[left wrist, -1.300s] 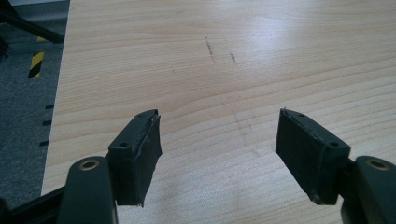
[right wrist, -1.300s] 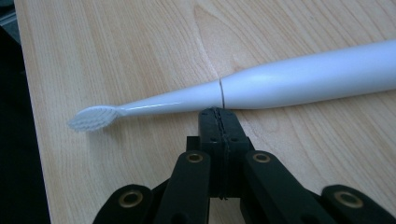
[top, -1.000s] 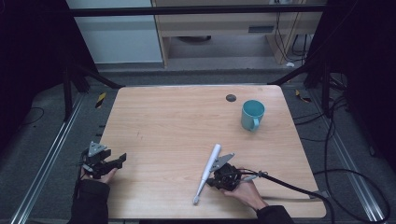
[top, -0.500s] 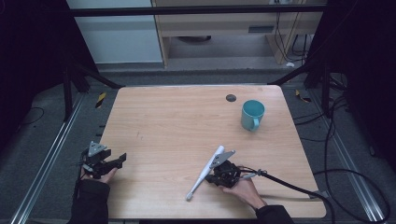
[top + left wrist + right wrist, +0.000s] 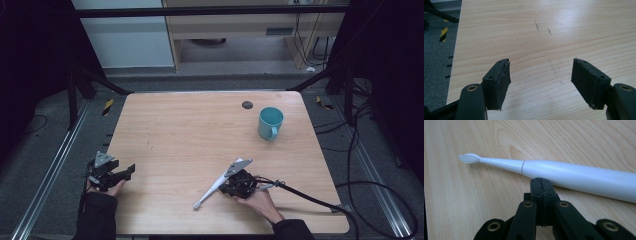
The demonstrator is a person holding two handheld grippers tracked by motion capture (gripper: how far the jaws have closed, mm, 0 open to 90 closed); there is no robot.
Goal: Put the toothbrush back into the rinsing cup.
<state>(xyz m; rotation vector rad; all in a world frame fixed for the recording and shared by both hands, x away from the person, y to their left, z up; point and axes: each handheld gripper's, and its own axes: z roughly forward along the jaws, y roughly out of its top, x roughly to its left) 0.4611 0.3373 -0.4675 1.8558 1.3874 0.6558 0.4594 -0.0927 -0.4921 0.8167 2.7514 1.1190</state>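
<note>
A white electric toothbrush [image 5: 210,190] lies flat on the wooden table [image 5: 200,130] near the front edge, its brush head pointing front-left. My right gripper [image 5: 227,187] is shut with nothing between its jaws. In the right gripper view its closed tips [image 5: 541,182] sit right at the side of the toothbrush [image 5: 574,175] handle, close to where the thin neck starts. My left gripper [image 5: 131,170] rests at the table's left edge, well away from the brush. In the left gripper view it [image 5: 540,77] is open over bare wood.
A teal mug [image 5: 270,123] stands upright at the back right of the table. A small dark round disc [image 5: 247,105] lies just behind and left of it. A thick black cable [image 5: 320,202] trails right from my right gripper. Dark floor and rails flank the table.
The toothbrush has swung on the table: its brush head has slid to the left and the whole brush now lies more slanted. The right gripper stays shut beside it. The left gripper has kept still.
</note>
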